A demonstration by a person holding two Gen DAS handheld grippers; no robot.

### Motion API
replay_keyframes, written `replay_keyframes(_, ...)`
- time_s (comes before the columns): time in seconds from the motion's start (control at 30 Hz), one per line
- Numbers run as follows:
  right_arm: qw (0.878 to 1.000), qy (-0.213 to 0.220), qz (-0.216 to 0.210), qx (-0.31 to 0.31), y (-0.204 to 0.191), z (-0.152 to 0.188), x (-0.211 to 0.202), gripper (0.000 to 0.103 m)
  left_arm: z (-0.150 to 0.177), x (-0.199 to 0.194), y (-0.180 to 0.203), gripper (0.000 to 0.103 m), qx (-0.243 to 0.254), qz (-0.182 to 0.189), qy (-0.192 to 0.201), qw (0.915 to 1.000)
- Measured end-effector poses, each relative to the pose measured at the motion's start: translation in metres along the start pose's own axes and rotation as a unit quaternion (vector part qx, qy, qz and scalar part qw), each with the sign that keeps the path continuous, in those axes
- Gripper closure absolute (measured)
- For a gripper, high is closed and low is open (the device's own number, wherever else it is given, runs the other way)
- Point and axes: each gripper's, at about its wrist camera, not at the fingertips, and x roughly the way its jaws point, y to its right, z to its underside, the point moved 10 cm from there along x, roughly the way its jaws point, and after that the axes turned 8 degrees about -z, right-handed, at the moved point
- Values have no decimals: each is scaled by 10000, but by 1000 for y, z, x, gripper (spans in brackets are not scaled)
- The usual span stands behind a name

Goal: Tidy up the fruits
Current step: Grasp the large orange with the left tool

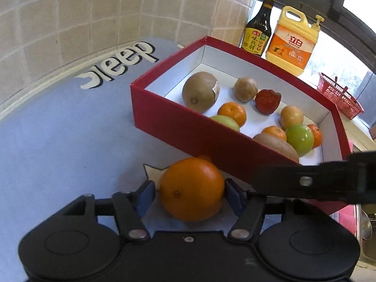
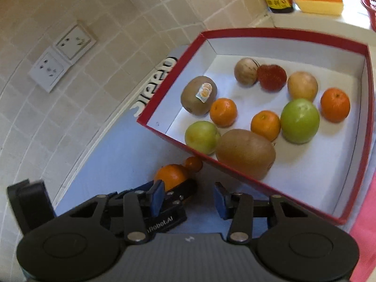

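A large orange (image 1: pixel 191 189) lies on the blue mat (image 1: pixel 58 141) just in front of the red box (image 1: pixel 178 127). My left gripper (image 1: pixel 190 196) has its blue pads on both sides of the orange and touching it. A small orange fruit (image 2: pixel 193 163) lies behind it by the box wall. The box holds kiwis, small oranges, green fruits and a strawberry (image 1: pixel 268 101). My right gripper (image 2: pixel 188 198) is open and empty, above the left gripper and the box's near wall (image 2: pixel 211 159). The orange also shows in the right wrist view (image 2: pixel 170 176).
A dark sauce bottle (image 1: pixel 258 25) and a yellow detergent jug (image 1: pixel 293 40) stand on the sill behind the box. A red plastic basket (image 1: pixel 338 96) sits at the right. A tiled wall with sockets (image 2: pixel 61 56) runs along the left. A pink cloth (image 2: pixel 366 230) lies right of the box.
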Motion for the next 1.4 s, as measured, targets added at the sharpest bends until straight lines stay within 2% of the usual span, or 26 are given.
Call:
replay_keyframes(0.07,9998,-8,-7,174,1,0,8,56,0,-1,1,32,-42,103,-6,9999)
replay_keyframes(0.23,9987,-80,82,501,7,0,28,56,2,-2,1,34,-21,197,65,9998)
replay_keyframes(0.37,9987,16,297,420,8,-3,32,56,5,-7,-3,34,-108,322,75,9994)
replay_keyframes(0.53,9981,36,447,423,9,-2,39,56,10,-17,-12,35,-76,162,173,9997)
replay_keyframes(0.73,9970,177,643,403,9,3,55,60,17,-28,-39,35,-309,-83,185,9993)
replay_keyframes(0.9,9951,577,771,243,4,-8,67,60,20,-31,-51,35,-479,-75,202,9986)
replay_keyframes(1.13,9889,809,1203,337,9,-12,85,67,25,-40,-67,35,-644,-166,264,9974)
replay_keyframes(1.3,9826,1015,1549,150,5,-8,92,69,27,-39,-70,35,-693,-144,246,9972)
replay_keyframes(1.4,9787,981,1784,-246,2,-6,96,78,25,-38,-69,35,-666,-136,247,9974)
